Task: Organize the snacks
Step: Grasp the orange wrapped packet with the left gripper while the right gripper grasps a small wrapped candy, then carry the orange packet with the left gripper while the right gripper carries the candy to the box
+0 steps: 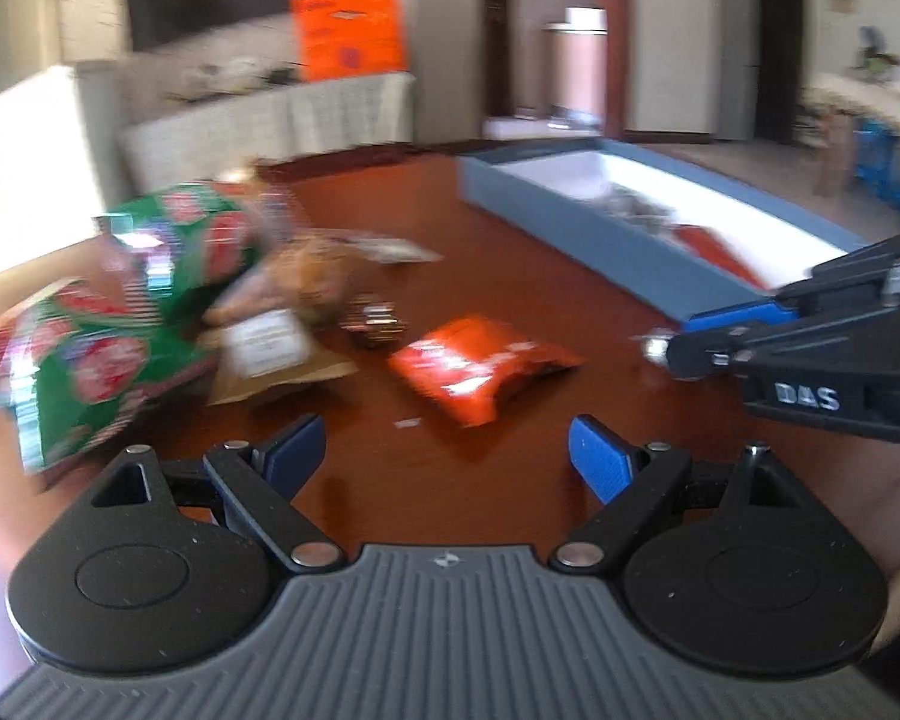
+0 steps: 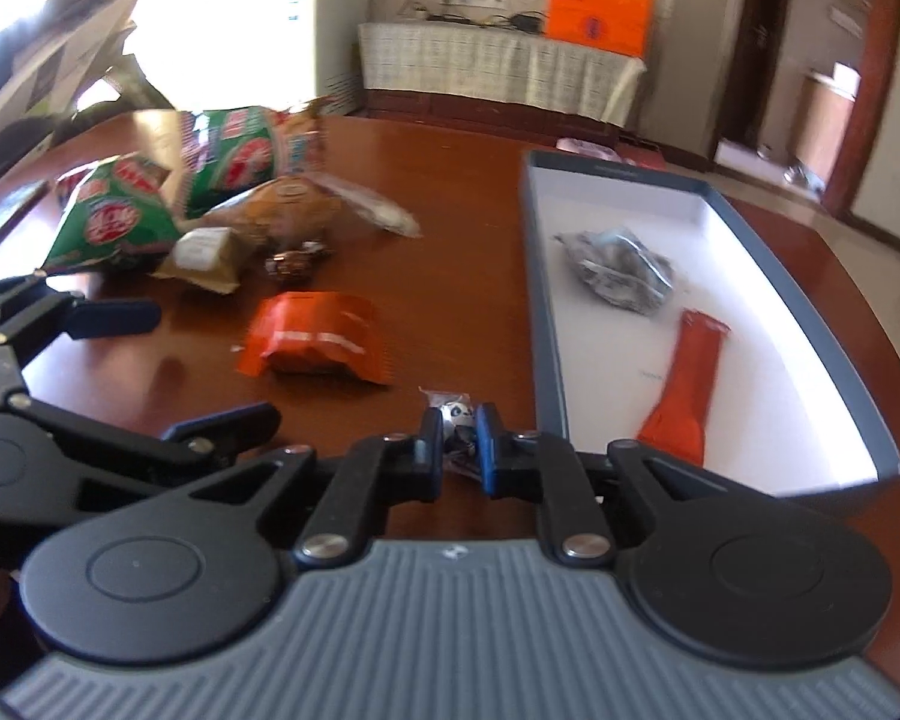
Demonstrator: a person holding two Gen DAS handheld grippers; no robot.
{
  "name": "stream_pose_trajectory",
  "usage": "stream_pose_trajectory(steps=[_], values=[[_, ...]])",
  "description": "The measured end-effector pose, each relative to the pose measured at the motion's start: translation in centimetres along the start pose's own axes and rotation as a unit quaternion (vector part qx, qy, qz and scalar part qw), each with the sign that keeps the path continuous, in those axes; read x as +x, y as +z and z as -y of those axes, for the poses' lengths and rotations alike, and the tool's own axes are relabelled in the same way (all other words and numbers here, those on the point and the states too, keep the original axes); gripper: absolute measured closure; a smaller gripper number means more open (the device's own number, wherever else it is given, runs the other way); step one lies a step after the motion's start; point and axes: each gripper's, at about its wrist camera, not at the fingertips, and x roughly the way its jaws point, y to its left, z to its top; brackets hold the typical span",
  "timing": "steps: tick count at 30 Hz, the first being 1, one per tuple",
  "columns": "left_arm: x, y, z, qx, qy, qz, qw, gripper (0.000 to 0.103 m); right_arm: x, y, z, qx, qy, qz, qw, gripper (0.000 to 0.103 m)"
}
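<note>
Pinching a small wrapped candy, the right claw is clamped tight on it, blue pads pressing both sides, just over the wooden counter. Candy wrapper is white with dark spots; print too small to read.

Left claw is spread wide, nothing between its pads. In the right wrist view it sits at the left edge, jaws apart, tips pointing toward the loose snacks.

Relative to the right claw:
- Orange snack pack lies flat just ahead and to the left, near but not touching.
- Blue-grey box with white inside sits immediately right, its near corner beside the claw. Inside: a crumpled silver packet toward the far end, a red-orange packet toward the near end, the two apart.
- Further ahead-left, a pile: two green snack bags, a brown bread-like pack, a small tan packet with white label, a dark shiny wrapped sweet. Pieces overlap; exact contacts hard to call through blur.

Relative to the left claw: orange pack directly ahead, green bags close on the left, box far right, right claw tip entering from the right.

Left wrist view is heavily motion-blurred.
</note>
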Motion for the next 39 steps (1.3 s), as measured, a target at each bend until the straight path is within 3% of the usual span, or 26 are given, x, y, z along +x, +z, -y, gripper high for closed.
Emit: stream_pose_trajectory(steps=[4, 8, 13, 18, 22, 27, 31, 39], values=[[1.0, 1.0, 0.6, 0.05, -0.018, 0.001, 0.9986, 0.012, -0.3, -0.2, 0.6, 0.011, 0.006, -0.002, 1.0, 0.089], [2.7, 2.1, -0.1, 0.043, -0.074, -0.035, 0.9957, 0.013, -0.1, 0.0, 0.6, 0.014, 0.015, -0.006, 1.0, 0.089], [4.2, 3.0, 0.0, 0.086, -0.087, -0.028, 0.9921, 0.012, -0.1, 0.2, 0.9, 0.026, 0.021, -0.006, 0.999, 0.089], [5.8, 3.9, -1.3, 0.07, -0.104, -0.037, 0.9914, 0.012, 0.0, 0.2, 0.8, 0.018, 0.021, -0.008, 1.0, 0.089], [5.8, 3.8, -1.4, 0.062, -0.113, -0.029, 0.9912, 0.027, 0.2, 0.4, 0.9, 0.025, 0.024, -0.008, 0.999, 0.089], [4.7, 3.4, -1.2, 0.047, -0.102, -0.025, 0.9934, 0.049, 0.0, 0.5, 0.7, 0.026, 0.028, -0.003, 0.999, 0.088], [4.0, 3.2, -0.8, 0.045, -0.087, -0.032, 0.9947, 0.05, -0.4, 0.6, 0.5, 0.024, 0.031, 0.005, 0.999, 0.088], [2.4, 3.5, -1.5, 0.004, -0.007, -0.034, 0.9994, 0.05, -1.7, 0.9, 0.7, 0.029, 0.035, 0.034, 0.998, 0.088]])
